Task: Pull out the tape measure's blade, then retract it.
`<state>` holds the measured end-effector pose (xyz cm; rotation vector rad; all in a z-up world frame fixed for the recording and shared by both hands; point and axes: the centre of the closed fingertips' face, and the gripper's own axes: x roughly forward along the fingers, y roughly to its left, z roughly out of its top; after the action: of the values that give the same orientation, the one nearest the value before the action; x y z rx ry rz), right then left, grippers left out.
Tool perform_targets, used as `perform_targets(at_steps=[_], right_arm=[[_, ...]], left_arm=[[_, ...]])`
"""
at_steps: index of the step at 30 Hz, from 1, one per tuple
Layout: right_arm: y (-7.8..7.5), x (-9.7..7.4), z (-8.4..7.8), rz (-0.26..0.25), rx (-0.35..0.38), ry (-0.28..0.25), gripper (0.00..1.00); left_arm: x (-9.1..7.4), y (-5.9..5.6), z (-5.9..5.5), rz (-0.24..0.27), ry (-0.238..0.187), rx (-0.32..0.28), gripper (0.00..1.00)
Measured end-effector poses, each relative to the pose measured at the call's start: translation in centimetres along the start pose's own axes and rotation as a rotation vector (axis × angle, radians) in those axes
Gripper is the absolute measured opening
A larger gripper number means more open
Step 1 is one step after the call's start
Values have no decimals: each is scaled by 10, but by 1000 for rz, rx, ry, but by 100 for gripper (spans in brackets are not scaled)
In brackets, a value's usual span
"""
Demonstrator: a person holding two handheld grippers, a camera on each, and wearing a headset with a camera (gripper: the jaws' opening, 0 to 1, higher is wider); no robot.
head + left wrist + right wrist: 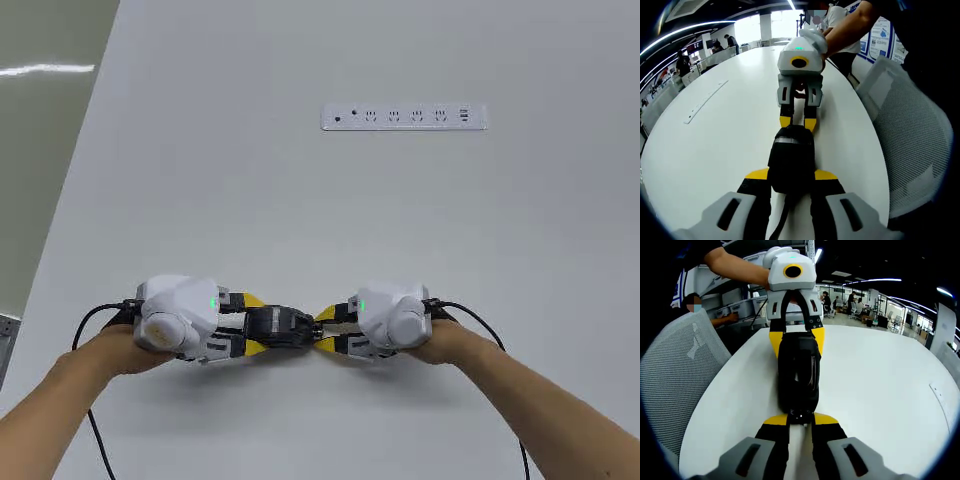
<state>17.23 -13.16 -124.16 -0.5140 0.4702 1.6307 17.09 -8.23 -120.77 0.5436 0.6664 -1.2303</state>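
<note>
Head view: boxy black tape measure (280, 327)

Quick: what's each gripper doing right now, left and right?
Left hand-held gripper: closed on the tape measure, holding its body.
Right hand-held gripper: closed on the tape measure's opposite end.

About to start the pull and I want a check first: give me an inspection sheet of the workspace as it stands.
Surface: white table, smooth and glossy.
Job's things: black tape measure lies between the grippers, no blade drawn out.
Clutter: power strip on the far side, apart from the work.
Grippers: left gripper shut on the case; right gripper shut at its blade end.
Cables: a cable trails from each gripper back toward the person.
Surroundings: mesh chair at the table edge.
</note>
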Motion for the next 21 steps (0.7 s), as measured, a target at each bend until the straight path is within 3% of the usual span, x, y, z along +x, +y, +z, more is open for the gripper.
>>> perform_targets(at_steps=[21], right_arm=[[-2,1,2,11,44,25,10]], left_arm=[[-2,0,-1,-2,7,-1,25]])
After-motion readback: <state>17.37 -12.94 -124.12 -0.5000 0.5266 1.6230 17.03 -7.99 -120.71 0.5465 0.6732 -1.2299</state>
